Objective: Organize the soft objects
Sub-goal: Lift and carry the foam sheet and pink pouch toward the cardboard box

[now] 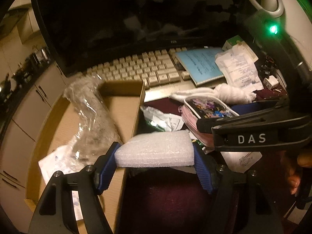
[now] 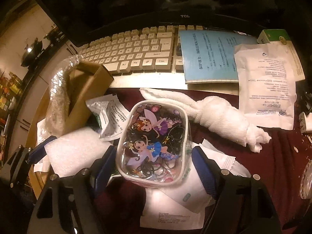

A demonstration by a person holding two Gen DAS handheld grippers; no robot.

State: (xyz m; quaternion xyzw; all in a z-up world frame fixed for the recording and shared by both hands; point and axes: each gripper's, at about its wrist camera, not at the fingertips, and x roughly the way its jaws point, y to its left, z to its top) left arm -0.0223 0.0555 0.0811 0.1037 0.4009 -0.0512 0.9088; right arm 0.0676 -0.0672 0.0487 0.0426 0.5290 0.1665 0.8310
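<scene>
Left hand-held gripper [image 1: 156, 154]: we clamped the foam block [image 1: 156, 149] — beside the cardboard box [image 1: 124, 97], probably for dropping in.
Right hand-held gripper [image 2: 154, 159]: jaws apart around the fairy pouch [image 2: 154, 138] — no pad pressed yet.

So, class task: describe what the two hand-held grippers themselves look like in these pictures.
Both the left gripper and the right gripper have black angular frames with silver bolt heads and blue ribbed finger pads. The left camera shows the right one's side, marked DAS in white letters. No sleeves or cables are clearly visible.

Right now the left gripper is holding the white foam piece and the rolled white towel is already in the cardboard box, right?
Not quite. The left gripper does hold the white foam piece, but the rolled white towel lies on the desk beside the keyboard, outside the cardboard box, per the right wrist view.
</scene>
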